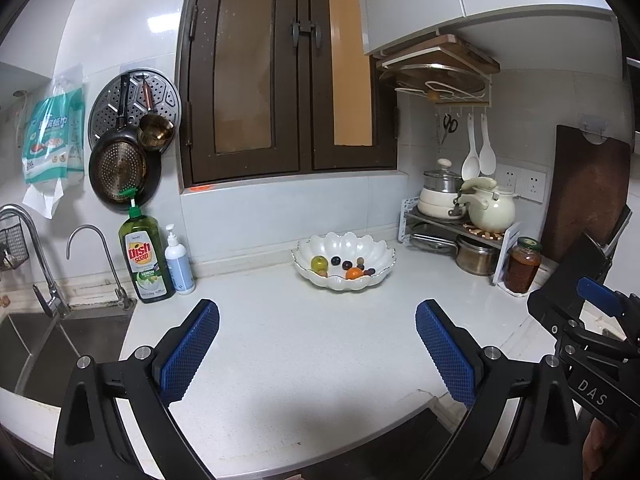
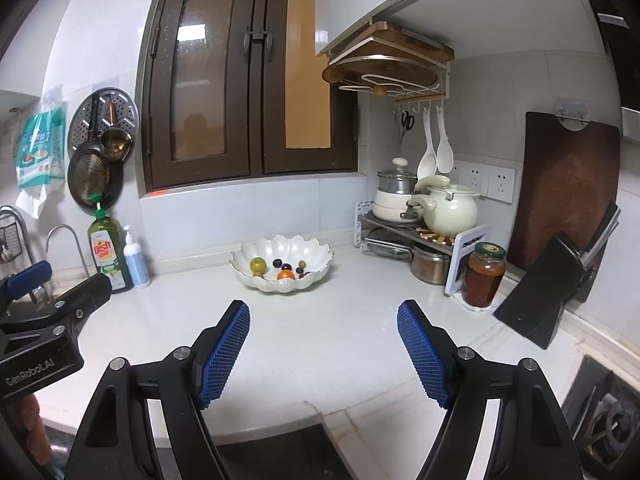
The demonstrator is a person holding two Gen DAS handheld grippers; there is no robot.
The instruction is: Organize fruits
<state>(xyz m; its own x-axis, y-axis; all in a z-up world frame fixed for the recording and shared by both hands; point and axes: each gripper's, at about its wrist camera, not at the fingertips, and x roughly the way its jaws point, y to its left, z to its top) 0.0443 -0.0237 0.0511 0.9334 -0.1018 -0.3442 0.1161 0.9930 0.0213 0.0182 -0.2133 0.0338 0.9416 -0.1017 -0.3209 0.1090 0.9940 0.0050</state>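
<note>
White counter; left hand-held gripper, right hand-held gripper tilted slightly down, jaws apart, empty.

One bowl, one green fruit, one orange fruit, two bottles.

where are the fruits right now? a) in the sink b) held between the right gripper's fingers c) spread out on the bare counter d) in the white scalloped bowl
d: the green fruit, the orange fruit and the small dark ones lie inside the white scalloped bowl, while both grippers are open and empty.
</note>
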